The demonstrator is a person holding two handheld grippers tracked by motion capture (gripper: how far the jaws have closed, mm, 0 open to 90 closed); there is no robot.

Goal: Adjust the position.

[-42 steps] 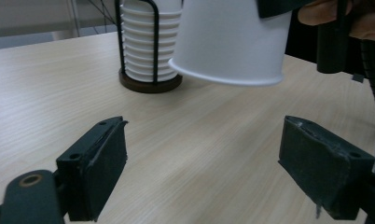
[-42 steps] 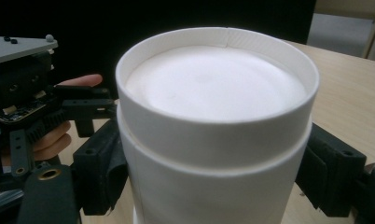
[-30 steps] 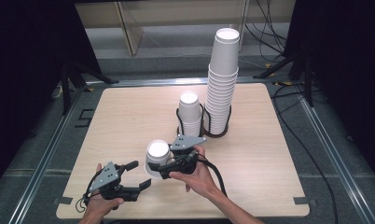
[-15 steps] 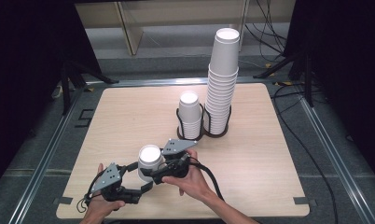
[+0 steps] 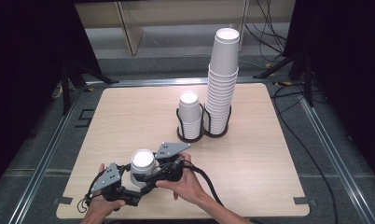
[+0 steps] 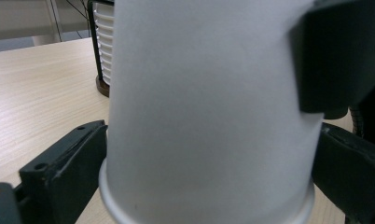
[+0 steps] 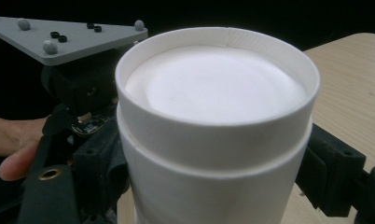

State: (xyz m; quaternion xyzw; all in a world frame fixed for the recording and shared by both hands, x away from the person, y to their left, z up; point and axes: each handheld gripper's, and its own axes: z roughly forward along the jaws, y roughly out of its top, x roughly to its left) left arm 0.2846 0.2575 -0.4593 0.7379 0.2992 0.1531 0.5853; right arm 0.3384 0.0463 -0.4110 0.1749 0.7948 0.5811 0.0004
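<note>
Between both grippers' jaws, upturned paper cups (image 5: pixel 143 164)

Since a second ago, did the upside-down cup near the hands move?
Yes. The upside-down cup slid left and nearer the table's front edge, away from the cup holder, toward the left hand-held gripper.

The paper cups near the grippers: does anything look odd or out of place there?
Yes. The upside-down paper cups between both grippers are two nested cups, the top one not pushed fully down, so a step shows below its rim. No dents or spills show.
</note>
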